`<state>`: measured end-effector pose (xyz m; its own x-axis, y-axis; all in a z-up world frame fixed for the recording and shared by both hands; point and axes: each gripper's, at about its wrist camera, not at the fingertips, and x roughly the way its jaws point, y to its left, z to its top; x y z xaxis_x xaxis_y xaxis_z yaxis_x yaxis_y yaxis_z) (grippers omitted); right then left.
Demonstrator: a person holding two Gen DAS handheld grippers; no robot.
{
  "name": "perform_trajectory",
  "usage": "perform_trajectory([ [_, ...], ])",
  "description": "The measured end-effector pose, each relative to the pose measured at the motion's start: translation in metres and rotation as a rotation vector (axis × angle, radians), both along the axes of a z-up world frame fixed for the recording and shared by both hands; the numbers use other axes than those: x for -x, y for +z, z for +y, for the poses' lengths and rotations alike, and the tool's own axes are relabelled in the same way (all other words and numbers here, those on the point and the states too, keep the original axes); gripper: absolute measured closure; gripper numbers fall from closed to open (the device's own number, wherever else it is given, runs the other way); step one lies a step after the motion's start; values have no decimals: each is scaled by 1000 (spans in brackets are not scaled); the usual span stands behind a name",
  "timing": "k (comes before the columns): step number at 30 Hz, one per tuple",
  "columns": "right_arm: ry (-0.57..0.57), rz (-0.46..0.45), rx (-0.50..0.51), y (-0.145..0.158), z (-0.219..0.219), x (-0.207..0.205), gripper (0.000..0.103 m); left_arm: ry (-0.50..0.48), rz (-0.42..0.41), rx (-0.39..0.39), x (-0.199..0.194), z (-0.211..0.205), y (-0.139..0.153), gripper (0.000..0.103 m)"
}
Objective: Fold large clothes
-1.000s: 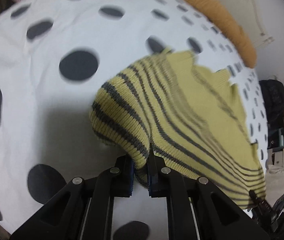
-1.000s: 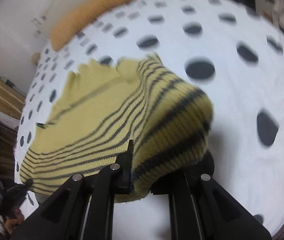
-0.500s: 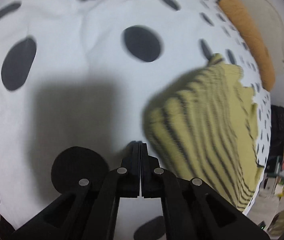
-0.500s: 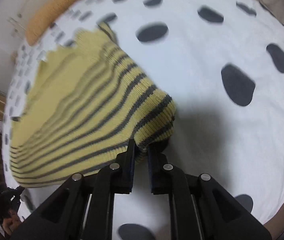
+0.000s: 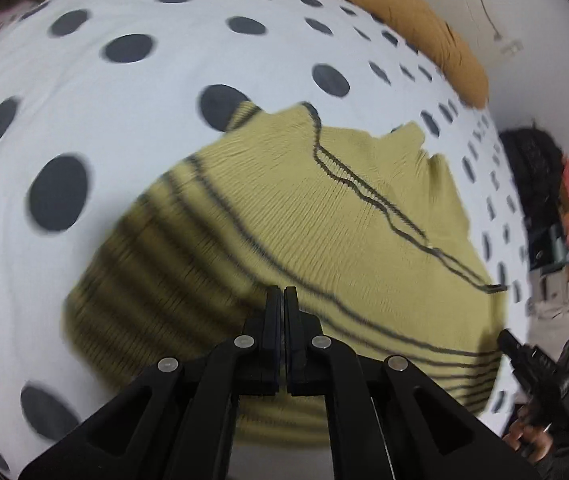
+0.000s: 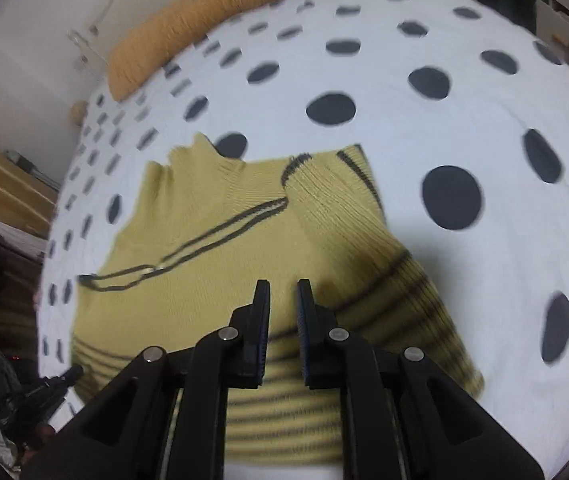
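A yellow knit sweater (image 5: 344, 220) with thin dark stripes lies folded on a white bed cover with dark dots (image 5: 104, 92). It also shows in the right wrist view (image 6: 212, 264). My left gripper (image 5: 283, 292) is shut and empty, held above the sweater's near striped part. My right gripper (image 6: 283, 286) is open with a narrow gap and holds nothing, above the sweater's near edge. The right gripper also shows at the lower right of the left wrist view (image 5: 532, 364).
An orange bolster pillow (image 5: 404, 24) lies along the far edge of the bed by the white wall; it also shows in the right wrist view (image 6: 200, 20). Cluttered shelves and boxes (image 5: 564, 240) stand beyond the bed's side.
Both grippers have let go of the sweater's striped hem, first the left, then the right. The sweater now lies flat and folded. Both grippers have pulled back and risen above it.
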<state>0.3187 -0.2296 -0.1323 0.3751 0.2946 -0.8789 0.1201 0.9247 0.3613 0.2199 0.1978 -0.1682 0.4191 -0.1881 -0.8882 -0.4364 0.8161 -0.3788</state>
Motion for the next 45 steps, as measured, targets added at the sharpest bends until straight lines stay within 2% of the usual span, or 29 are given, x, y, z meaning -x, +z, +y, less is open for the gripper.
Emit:
perform_trajectory([
  [2, 16, 65, 56, -30, 4, -26, 91, -30, 38, -51, -28, -5, -21, 102],
  [4, 31, 78, 105, -46, -3, -40, 95, -23, 34, -77, -46, 2, -25, 102],
  [6, 31, 55, 164, -38, -8, -47, 100, 10, 19, -129, -57, 12, -16, 102],
  [8, 5, 18, 226, -24, -12, -52, 99, 61, 10, -117, -57, 29, -7, 102],
  [11, 34, -18, 189, -4, -6, -39, 95, 113, -10, -92, -38, 45, 13, 102],
  [15, 136, -51, 183, 21, 36, -5, 95, 110, 8, -73, 5, 46, 22, 101],
  [16, 148, -44, 171, 21, 43, 4, 93, 114, 26, -73, 22, 45, 20, 94],
  [17, 152, -32, 173, 18, 48, 11, 86, 116, 39, -79, 35, 44, 20, 81],
  [18, 158, -7, 192, 9, 50, 15, 81, 120, 55, -89, 46, 44, 18, 72],
  [19, 162, 40, 230, -7, 50, 16, 72, 134, 75, -93, 63, 46, 12, 60],
  [20, 162, 95, 269, -24, 49, 15, 73, 149, 88, -88, 72, 48, 8, 60],
  [21, 162, 139, 266, -43, 43, 14, 74, 166, 103, -82, 81, 51, 4, 60],
  [22, 149, 131, 247, -45, 40, 14, 74, 184, 117, -60, 90, 54, -1, 60],
  [24, 136, 120, 246, -32, 43, 15, 74, 204, 109, -46, 100, 57, -1, 60],
  [27, 172, 47, 206, 3, 63, 31, 73, 196, 83, -46, 109, 57, 7, 61],
  [29, 195, 17, 174, 20, 80, 47, 72, 170, 35, -8, 105, 51, 16, 61],
  [31, 204, 32, 116, 21, 95, 59, 72, 127, 12, -6, 94, 41, 19, 61],
  [33, 212, 67, 103, 10, 107, 65, 72, 80, 5, -13, 78, 32, 15, 61],
  [35, 213, 127, 134, -13, 114, 67, 72, 46, 46, -77, 55, 25, -1, 63],
  [37, 215, 174, 190, -34, 113, 65, 72, 15, 109, -194, 39, 27, -13, 71],
  [38, 210, 185, 206, -39, 110, 65, 73, 13, 115, -216, 36, 30, -13, 71],
  [41, 167, 187, 190, -33, 103, 67, 72, 56, 95, -256, 41, 44, 7, 71],
  [43, 153, 150, 177, -17, 104, 73, 72, 67, 82, -286, 51, 48, 21, 68],
  [45, 153, 121, 163, -6, 107, 79, 72, 63, 78, -267, 61, 47, 25, 67],
])
